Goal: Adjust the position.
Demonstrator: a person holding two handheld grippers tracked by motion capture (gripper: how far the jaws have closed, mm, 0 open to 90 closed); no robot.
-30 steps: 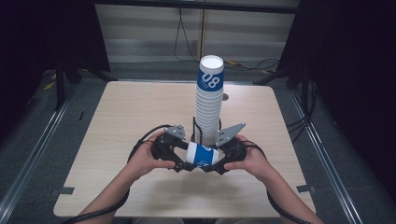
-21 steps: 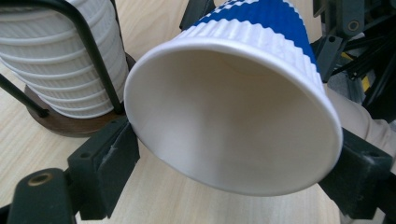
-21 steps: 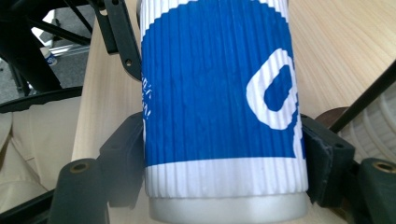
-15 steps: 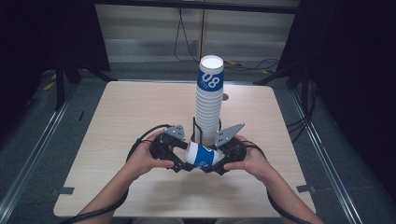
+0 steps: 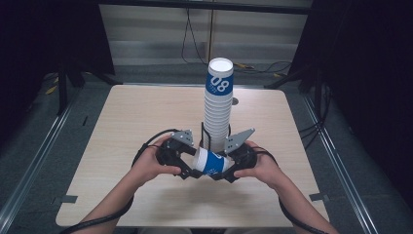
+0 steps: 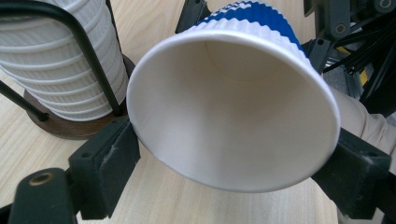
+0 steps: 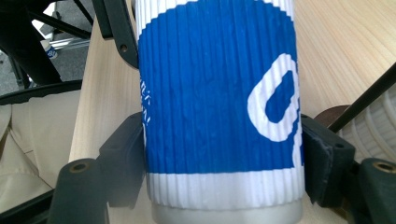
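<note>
Fingers first: your right gripper (image 7: 224, 163) has its pads clamped on the ribbed blue wall of the paper cup (image 5: 210, 163), down near the base end, and that grip looks solid. Your left gripper (image 6: 233, 168) has just been closing around the open rim (image 6: 233, 107) of the same cup; the left pad looks to be touching the lip, and the right pad sits right at the edge too, so I'd call it a light pinch rather than a squeeze.

The cup is lying on its side in the air between your two hands, just in front of the tall stack of cups (image 5: 217, 109) in its wire holder (image 5: 203, 136), over the near middle of the table (image 5: 146, 112).

My read is you're handing it over or re-gripping to get it upright. Go easy with the left side, since a paper rim ovals out fast and then won't nest cleanly on the stack. Let the right one carry the weight until the left has a real hold, then let go slowly. Keep clear of the holder's wire so you don't nudge the stack.
</note>
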